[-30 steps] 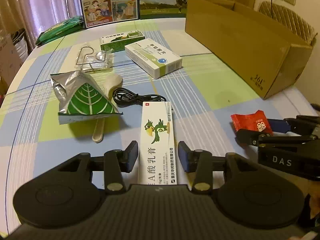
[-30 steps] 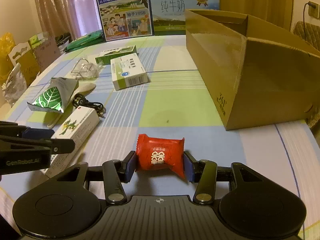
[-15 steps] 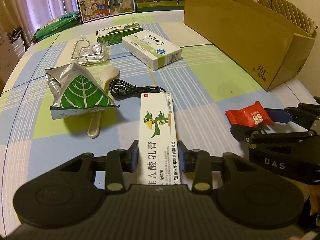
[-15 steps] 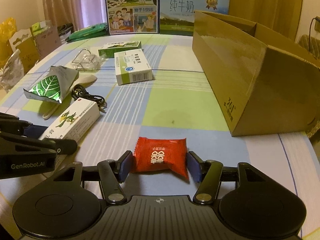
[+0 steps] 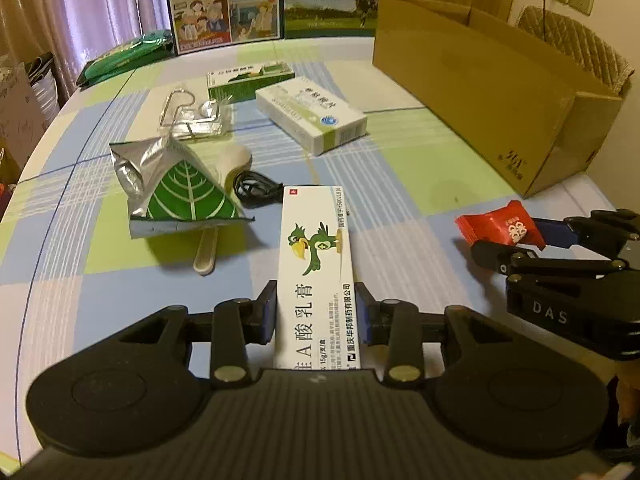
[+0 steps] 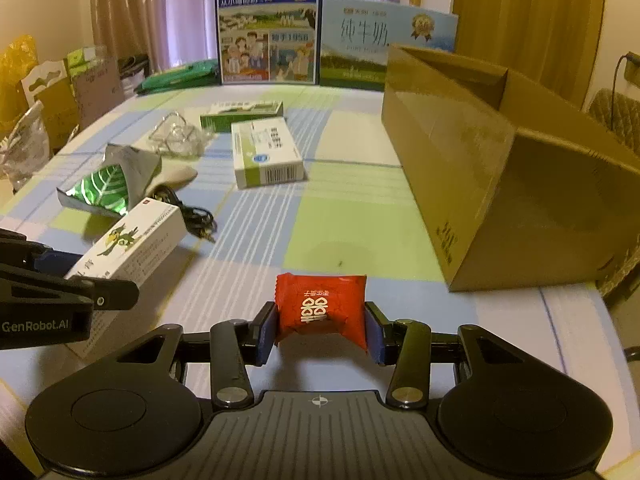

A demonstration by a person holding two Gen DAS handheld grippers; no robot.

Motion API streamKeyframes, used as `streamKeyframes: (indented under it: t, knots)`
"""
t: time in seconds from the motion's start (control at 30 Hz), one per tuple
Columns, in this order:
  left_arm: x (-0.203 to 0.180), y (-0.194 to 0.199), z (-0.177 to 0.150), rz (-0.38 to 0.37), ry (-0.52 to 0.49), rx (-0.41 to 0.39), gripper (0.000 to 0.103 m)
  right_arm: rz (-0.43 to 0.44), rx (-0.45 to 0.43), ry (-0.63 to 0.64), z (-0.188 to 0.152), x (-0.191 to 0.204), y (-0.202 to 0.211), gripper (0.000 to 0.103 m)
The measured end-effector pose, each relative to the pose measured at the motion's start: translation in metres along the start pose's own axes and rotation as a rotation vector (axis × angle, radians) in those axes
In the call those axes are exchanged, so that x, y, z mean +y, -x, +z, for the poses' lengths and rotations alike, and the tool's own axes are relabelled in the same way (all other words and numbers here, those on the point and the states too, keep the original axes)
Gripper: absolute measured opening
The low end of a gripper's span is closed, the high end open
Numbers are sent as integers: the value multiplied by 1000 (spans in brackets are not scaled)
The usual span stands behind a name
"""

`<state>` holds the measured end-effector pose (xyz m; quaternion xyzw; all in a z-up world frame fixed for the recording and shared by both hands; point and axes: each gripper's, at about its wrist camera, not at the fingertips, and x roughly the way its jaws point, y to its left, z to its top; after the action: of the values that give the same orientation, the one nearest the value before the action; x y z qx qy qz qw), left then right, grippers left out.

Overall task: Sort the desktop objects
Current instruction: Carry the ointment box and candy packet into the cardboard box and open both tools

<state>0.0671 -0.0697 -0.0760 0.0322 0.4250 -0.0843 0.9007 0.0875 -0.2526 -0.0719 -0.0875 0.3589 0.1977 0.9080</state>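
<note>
The left gripper [image 5: 316, 308] has its fingers clamped on the white ointment box [image 5: 316, 264], lifted clear of the checked tabletop [image 5: 400, 168]. Ahead of it lie the black cable [image 5: 256, 190], the foil leaf-print pouch [image 5: 180, 192] resting over a pale spoon [image 5: 208, 248], a clear plastic pack [image 5: 192, 114] and two medicine boxes [image 5: 312, 114]. The right gripper [image 6: 320, 330] pinches the red candy packet [image 6: 320, 308] between its fingers, and the open cardboard box [image 6: 500, 184] stands just ahead to its right, with bare tabletop between. Compared with a second ago, both loads ride higher: the ointment box was still lying flat between spread fingers, and the candy now casts a shadow beneath it.
</note>
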Motion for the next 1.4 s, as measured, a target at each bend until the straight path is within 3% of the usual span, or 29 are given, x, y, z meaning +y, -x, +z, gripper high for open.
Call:
streamKeyframes:
  t: [0.5, 0.83, 1.1, 1.4]
  knots:
    - [-26, 43, 31, -54, -12, -99, 33, -31, -122, -39, 27, -23, 55, 42]
    - [-79, 51, 81, -150, -59, -174, 33, -116, -233, -86, 57, -83, 89, 42]
    - [-129, 32, 130, -227, -99, -197, 33, -182, -259, -120, 87, -150, 79, 42]
    - [-165, -1, 177, -275, -92, -184, 33, -178, -231, -148, 104, -194, 52, 43]
